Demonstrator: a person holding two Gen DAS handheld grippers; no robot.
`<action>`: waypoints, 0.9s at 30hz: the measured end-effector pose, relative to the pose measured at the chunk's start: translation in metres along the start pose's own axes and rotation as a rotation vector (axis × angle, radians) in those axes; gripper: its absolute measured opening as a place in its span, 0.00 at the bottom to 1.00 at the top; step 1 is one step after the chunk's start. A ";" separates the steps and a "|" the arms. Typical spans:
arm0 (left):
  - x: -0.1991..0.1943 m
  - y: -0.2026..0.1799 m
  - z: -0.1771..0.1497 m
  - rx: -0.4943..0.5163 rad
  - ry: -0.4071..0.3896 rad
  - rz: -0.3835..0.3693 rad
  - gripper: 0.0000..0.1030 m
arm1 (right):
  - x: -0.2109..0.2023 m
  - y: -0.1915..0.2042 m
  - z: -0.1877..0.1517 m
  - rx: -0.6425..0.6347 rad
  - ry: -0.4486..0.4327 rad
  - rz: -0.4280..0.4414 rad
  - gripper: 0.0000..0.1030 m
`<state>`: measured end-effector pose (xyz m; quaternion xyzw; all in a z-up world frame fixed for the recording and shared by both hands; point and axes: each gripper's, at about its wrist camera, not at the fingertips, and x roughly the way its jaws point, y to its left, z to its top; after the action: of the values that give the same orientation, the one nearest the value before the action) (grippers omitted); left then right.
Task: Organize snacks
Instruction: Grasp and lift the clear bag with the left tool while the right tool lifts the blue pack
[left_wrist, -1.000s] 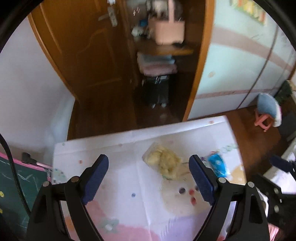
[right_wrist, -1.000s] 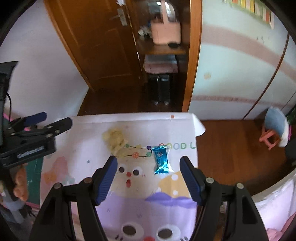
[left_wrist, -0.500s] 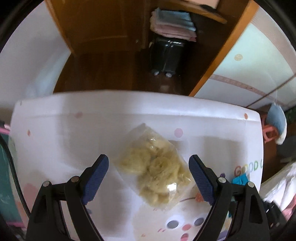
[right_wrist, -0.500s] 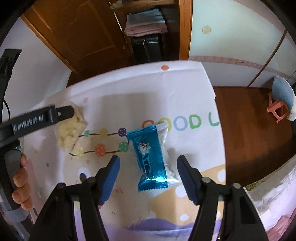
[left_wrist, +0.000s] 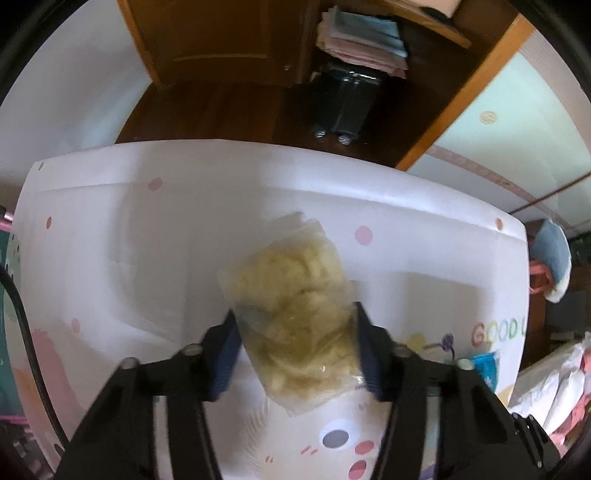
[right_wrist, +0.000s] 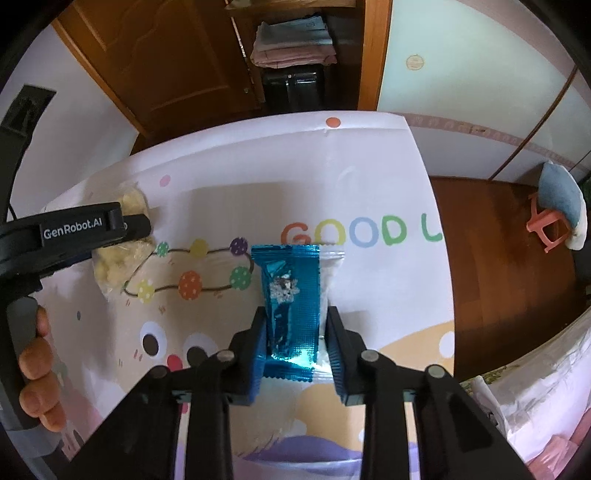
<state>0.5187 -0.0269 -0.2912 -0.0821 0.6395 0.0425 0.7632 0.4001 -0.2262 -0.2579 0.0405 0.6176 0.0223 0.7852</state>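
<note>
Snacks lie on a table (right_wrist: 369, 177) covered by a white cartoon-printed cloth with coloured dots and the letters "GOOD L".

The left gripper (left_wrist: 297, 349) points steeply down at a clear bag of pale yellow snack pieces (left_wrist: 295, 314) on the left part of the cloth. Its jaws are closing, and the blue pads (left_wrist: 225, 354) already press against both sides of the bag's near half, so it is pinching the bag while the bag rests on the cloth. In the right wrist view the same bag (right_wrist: 118, 258) shows at the left edge of the table, partly hidden under the black body of the left gripper, with the person's hand (right_wrist: 37, 373) wrapped around its handle.

The right gripper (right_wrist: 297, 338) also points down, over a shiny blue wrapped snack (right_wrist: 290, 295) lying just below the lettering, right of a printed string of coloured beads. Its jaws are closing too: the left pad touches the blue wrapper's edge, and the right pad sits against the clear white strip along the wrapper's right side. The packet lies flat on the cloth, its near half between the pads. A corner of it (left_wrist: 485, 363) shows at the right of the left wrist view.

Beyond the far edge of the table stand a wooden door (right_wrist: 162, 59), folded cloths on a shelf (right_wrist: 291, 44) and a pink stool (right_wrist: 546, 225) on the wooden floor at the right.
</note>
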 end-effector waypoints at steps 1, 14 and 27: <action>-0.003 -0.001 -0.002 0.013 -0.005 -0.003 0.42 | 0.000 0.001 -0.003 -0.002 0.006 0.008 0.29; -0.084 0.028 -0.048 0.106 -0.018 0.036 0.39 | -0.071 0.022 -0.028 -0.042 -0.042 0.087 0.28; -0.263 0.078 -0.150 0.177 -0.141 0.004 0.39 | -0.208 0.063 -0.108 -0.141 -0.160 0.206 0.28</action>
<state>0.3134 0.0334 -0.0636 -0.0097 0.5857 -0.0071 0.8104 0.2468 -0.1773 -0.0756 0.0500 0.5426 0.1426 0.8263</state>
